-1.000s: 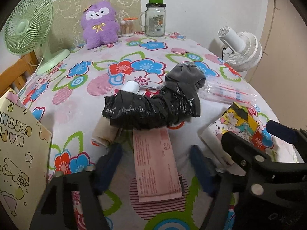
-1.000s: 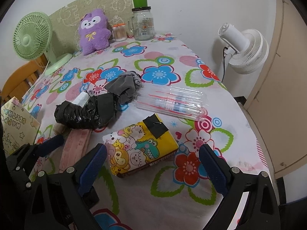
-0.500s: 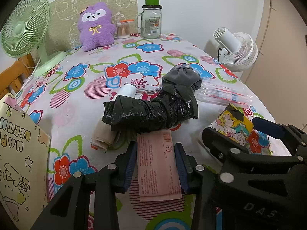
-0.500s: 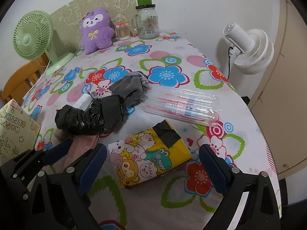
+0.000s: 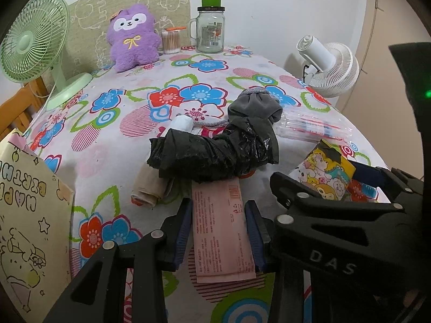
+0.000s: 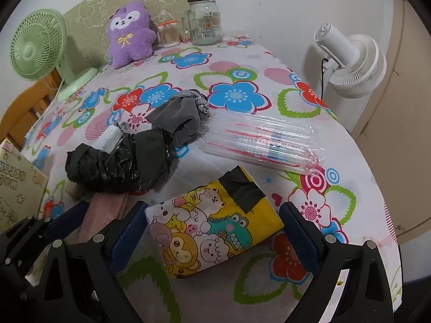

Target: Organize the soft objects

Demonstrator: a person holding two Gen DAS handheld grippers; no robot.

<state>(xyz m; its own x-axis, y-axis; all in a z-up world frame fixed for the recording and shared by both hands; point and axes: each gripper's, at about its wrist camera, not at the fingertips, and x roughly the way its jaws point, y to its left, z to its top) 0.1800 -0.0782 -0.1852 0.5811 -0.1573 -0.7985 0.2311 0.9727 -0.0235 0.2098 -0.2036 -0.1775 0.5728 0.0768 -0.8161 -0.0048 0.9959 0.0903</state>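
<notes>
the left gripper (image 5: pixel 218 231) has its blue-padded fingers (image 5: pixel 183 228) pressed against both long edges of a flat pink paper-wrapped packet (image 5: pixel 222 231), clamped on it where it lies on the surface (image 5: pixel 113 123), which wears a white cloth printed with red, blue and green flowers. the packet's far end is tucked under a crumpled black plastic bag bundle (image 5: pixel 212 153). a grey fabric pouch with a speckled cord trim (image 5: pixel 253 107) sits against the far right end of the bundle, and a small white roll (image 5: pixel 181 123) pokes out at its far left. a beige folded cloth (image 5: pixel 149 188) lies just left of the packet, partly under the bundle.

the right gripper (image 6: pixel 214 239) has its fingers wide apart, one on either side of a yellow cartoon-animal printed soft pack (image 6: pixel 212 231), with clear gaps between pads and pack. beyond the pack lies a clear plastic sleeve with red lines (image 6: pixel 258 142), touching the grey pouch.

at the far edge stand a purple plush toy (image 5: pixel 130 37), a jar of cotton swabs (image 5: pixel 171 40) and a glass mason mug with a green cap (image 5: pixel 210 24). a green desk fan (image 5: pixel 29 40) stands at the left and a white fan (image 5: pixel 328 67) beyond the right edge. a cream birthday gift bag (image 5: pixel 24 215) stands at the near left.
</notes>
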